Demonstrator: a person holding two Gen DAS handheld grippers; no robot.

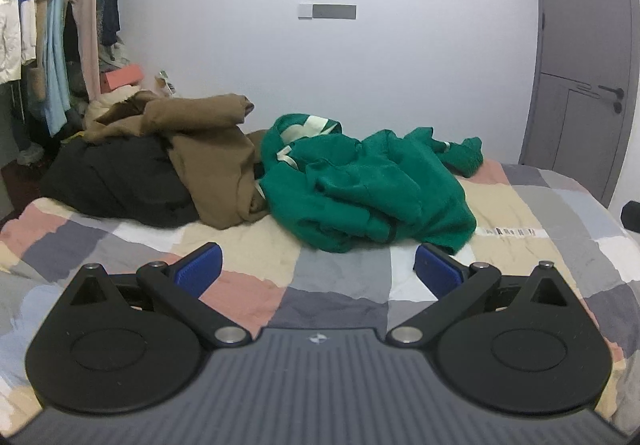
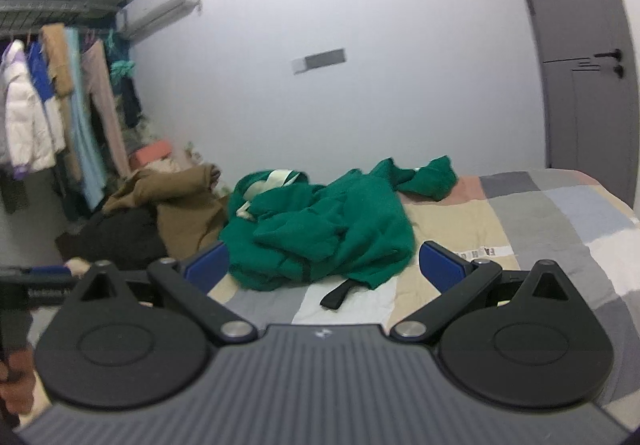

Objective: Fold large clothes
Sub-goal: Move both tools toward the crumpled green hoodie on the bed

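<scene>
Three heaps of clothing lie on the bed (image 1: pixel 560 205), which wears a patchwork cover of grey, pink, cream and white squares. Nearest is a crumpled green garment (image 1: pixel 360 185) with pale trim at its collar, bunched up around the middle of the bed and trailing a sleeve toward the far edge by the wall. Touching it on the left is a brown coat (image 1: pixel 208 149), which drapes over a black garment (image 1: pixel 116 181) at the bed's far left corner.

Both grippers hover above the near part of the bed, empty. The left gripper (image 1: pixel 318 269) has its blue pads (image 1: pixel 200 271) spread wide over bare cover, short of the green garment. The right gripper (image 2: pixel 326 265) is spread just as wide, and the near hem of the green garment shows between its fingers; a black strap (image 2: pixel 338 295) pokes out from under that hem onto a white square.

Beyond the bed's left side hangs a rack of clothes (image 2: pixel 52 105), with an air conditioner (image 2: pixel 160 9) on the wall above it. A grey door (image 1: pixel 580 65) stands at the right.
</scene>
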